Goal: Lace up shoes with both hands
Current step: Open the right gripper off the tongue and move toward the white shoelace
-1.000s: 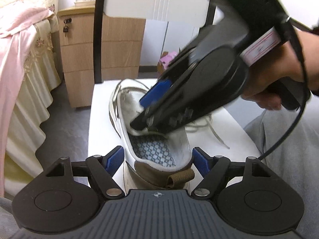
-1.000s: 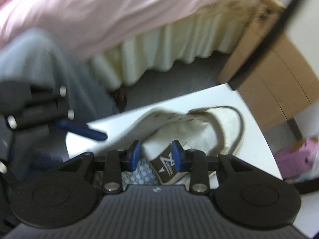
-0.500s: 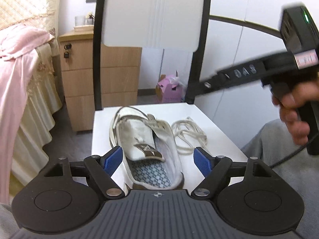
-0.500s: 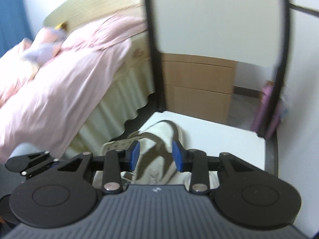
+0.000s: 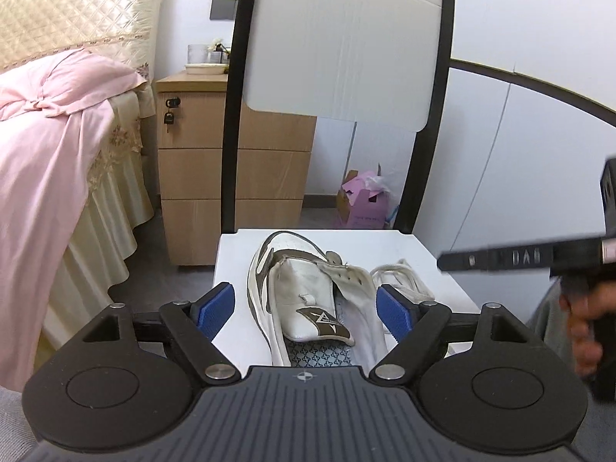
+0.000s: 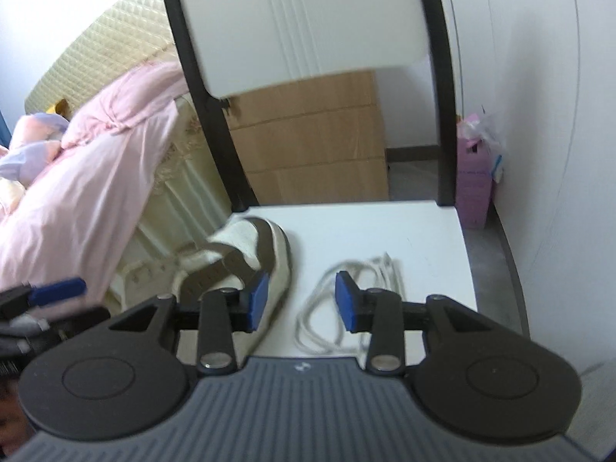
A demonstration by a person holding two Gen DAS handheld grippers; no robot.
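Left wrist view: 1 white and brown sneaker (image 5: 308, 308) lies on the white chair seat (image 5: 238, 261), its tongue (image 5: 312, 300) folded down over the opening and its eyelets empty. A coiled white shoelace (image 5: 400, 277) lies loose just beside it.

Compared with 1 second ago, our right gripper (image 6: 300, 300) has pulled out of the shoe's opening, where it was pushing at the tongue, and has swung across to the lace. That suggests the shoe is now prepared and lacing itself has not begun; picking up the lace looks like the next step.

Our left gripper (image 5: 306, 308) has its jaws wide apart, and they have just been opening a little further. The sneaker sits between the blue pads (image 5: 215, 308) without being pressed, so it holds nothing.

Right wrist view: the right gripper's jaws stand partly open and have just been opening slightly. A loop of the shoelace (image 6: 346, 300) shows in the gap between them, but the pads (image 6: 258, 300) are clear of it, so nothing is gripped. The sneaker (image 6: 250, 258) lies to the left of that gripper, and our left gripper (image 6: 57, 288) shows blurred at the edge.
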